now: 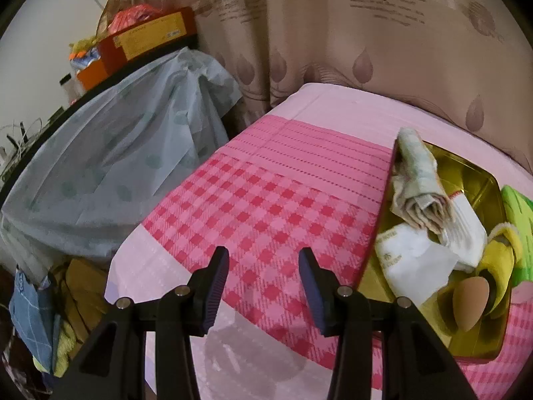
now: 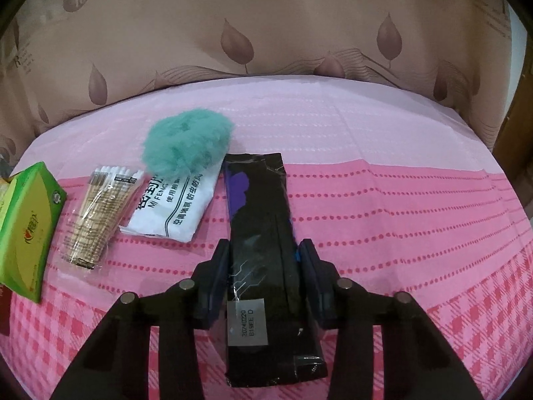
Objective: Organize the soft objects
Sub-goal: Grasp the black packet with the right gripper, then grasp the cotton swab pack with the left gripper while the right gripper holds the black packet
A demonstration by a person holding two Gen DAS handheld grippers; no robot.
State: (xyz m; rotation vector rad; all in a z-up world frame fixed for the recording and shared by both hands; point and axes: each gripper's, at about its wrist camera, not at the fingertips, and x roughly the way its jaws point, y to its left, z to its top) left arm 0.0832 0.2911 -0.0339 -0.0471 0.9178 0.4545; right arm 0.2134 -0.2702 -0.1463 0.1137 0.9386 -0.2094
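Note:
In the right wrist view, a long black plastic packet (image 2: 256, 196) with a silver label lies on the pink checked cloth (image 2: 399, 233). My right gripper (image 2: 263, 256) is shut on its near half, a pad pressing each long side. Beyond it lie a teal fluffy ball (image 2: 188, 141), a white sachet (image 2: 173, 206), a bag of cotton swabs (image 2: 100, 210) and a green box (image 2: 26, 223). In the left wrist view, my left gripper (image 1: 263, 266) hangs open and empty over the cloth. To its right a gold tin (image 1: 466, 173) holds a rolled cloth (image 1: 416, 183), a white packet (image 1: 413, 260) and a brown egg-shaped sponge (image 1: 471, 303).
A beige curtain (image 2: 266, 33) hangs behind the far edge. Left of the surface, a pale blue plastic sheet (image 1: 116, 166) covers furniture with red and orange boxes (image 1: 146, 40) on top. Clothes (image 1: 50, 316) are piled below the left edge.

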